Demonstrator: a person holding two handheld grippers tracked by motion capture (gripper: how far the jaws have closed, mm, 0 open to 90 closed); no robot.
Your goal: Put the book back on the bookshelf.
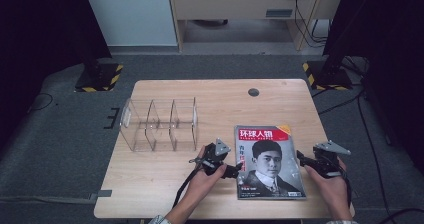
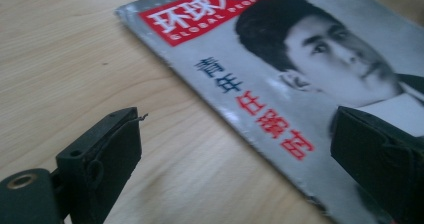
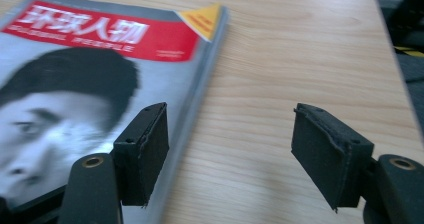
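The wooden surface (image 1: pixel 165 179) carries the magazine (image 1: pixel 270 159), lying flat just right of the clear divider box (image 1: pixel 159 125). My left gripper (image 1: pixel 231 170) and right gripper (image 1: pixel 305 160) flank it, jaws open, empty. I should slide under both edges evenly.

We look down from above onto the bench (image 1: pixel 165 184); both close, low views face the magazine (image 1: pixel 270 161), which all three views share.
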